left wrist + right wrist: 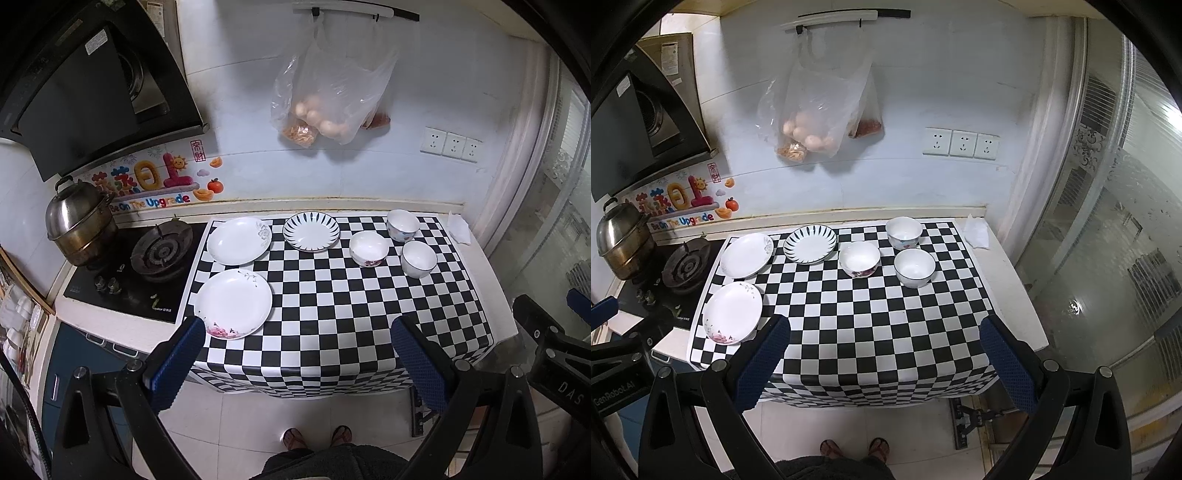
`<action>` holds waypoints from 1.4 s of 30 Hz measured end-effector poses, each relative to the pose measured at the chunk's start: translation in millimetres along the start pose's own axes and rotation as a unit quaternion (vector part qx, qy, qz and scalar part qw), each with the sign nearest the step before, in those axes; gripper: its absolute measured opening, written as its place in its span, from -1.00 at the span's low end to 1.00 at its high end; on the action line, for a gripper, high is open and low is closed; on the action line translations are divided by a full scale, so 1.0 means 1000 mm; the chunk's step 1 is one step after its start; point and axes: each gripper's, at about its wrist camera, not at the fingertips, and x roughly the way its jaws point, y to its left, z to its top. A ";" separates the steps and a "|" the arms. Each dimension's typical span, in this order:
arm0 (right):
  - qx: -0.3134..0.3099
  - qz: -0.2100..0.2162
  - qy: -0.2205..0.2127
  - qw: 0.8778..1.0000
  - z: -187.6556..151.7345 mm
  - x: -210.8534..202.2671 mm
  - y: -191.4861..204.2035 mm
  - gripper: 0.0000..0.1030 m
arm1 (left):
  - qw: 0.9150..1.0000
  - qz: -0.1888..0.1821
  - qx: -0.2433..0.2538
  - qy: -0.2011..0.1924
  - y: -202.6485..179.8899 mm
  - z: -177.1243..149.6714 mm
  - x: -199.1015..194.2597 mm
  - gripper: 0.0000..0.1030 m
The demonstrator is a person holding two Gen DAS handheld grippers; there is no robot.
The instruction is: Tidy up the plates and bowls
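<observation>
While both grippers hang high above the near edge of the table [495, 280], their jaws are wide apart and hold nothing. The left gripper [295, 336] and the right gripper [884, 332] are well clear of every dish.

At the far left a steel pot [75, 221] sits on the stove [122, 291], next to a burner [160, 253]. A black hood [85, 92] hangs above them. The stove touches the left edge of the checked cloth [332, 314].

On the cloth, the pink-flower plate [233, 302] lies near the front left. Behind it is the grey-flower plate [238, 240], and to its right the striped plate [311, 231]. None of the plates touch.

Further right stand three bowls, close together: the flower bowl [368, 248], the back bowl [402, 224] and the rimmed bowl [418, 258].

A tissue [459, 228] lies by the far right corner. On the wall above, a bag [325, 92] with round things in it hangs from a rail [354, 9], and sockets [452, 144] sit to its right. The middle and front of the cloth have nothing standing in the way.
</observation>
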 end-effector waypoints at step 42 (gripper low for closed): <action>0.000 0.001 -0.002 1.000 0.005 0.001 0.002 1.00 | 1.000 -0.001 -0.004 -0.003 -0.011 0.008 -0.006 1.00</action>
